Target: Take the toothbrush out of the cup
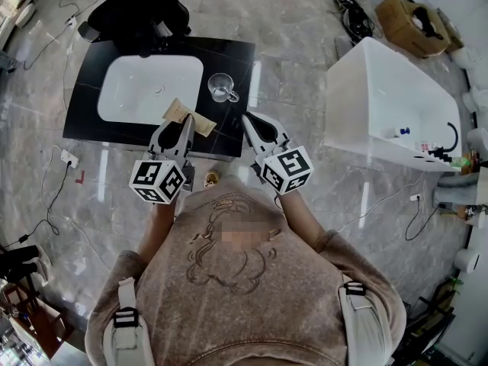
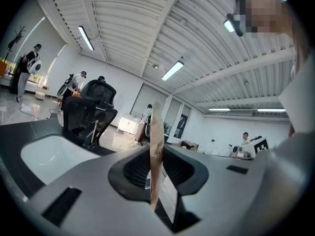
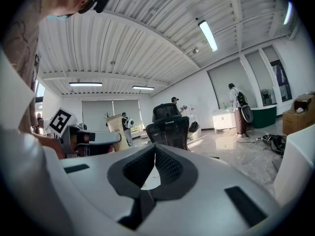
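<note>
A clear glass cup [image 1: 221,88] stands on the black counter [image 1: 236,59] to the right of the white basin [image 1: 145,90]; I see no toothbrush in it. My left gripper [image 1: 185,125] is shut on a flat brown paper packet [image 1: 188,117], held on edge over the counter's front edge. Seen from the left gripper view, the packet [image 2: 156,141] stands upright between the pads of that gripper [image 2: 155,167]. My right gripper [image 1: 248,120] hovers just right of it, jaws together and empty. In the right gripper view its tips [image 3: 154,150] meet, with the packet [image 3: 116,127] off to the left.
A black office chair [image 1: 137,6] stands behind the counter. A white bathtub [image 1: 389,105] is to the right, with a cardboard box [image 1: 412,23] and cables [image 1: 354,17] on the floor beyond. A power strip [image 1: 69,158] lies on the floor at left.
</note>
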Demonstrator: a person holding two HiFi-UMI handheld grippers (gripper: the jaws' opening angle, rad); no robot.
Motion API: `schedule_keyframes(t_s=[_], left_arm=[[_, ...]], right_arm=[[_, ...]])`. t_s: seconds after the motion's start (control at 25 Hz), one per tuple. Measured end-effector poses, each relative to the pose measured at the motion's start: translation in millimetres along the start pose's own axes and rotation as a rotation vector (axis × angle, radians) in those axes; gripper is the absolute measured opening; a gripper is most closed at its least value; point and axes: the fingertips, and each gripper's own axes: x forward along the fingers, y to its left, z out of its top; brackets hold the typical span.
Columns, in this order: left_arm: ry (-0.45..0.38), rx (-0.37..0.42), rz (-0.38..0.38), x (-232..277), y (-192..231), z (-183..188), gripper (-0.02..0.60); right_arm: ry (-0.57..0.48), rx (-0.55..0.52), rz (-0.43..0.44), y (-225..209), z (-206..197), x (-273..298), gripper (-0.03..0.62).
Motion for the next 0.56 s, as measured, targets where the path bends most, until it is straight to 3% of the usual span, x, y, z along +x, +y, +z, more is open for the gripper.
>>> schedule_keyframes(t_s=[0.56], left_arm=[[0.012,-0.015,0.002,-3.7,-2.8,-6.0,0.084]], right_arm=[[0.004,0.006,0.006,3.2,-3.5,-2.8,0.018]])
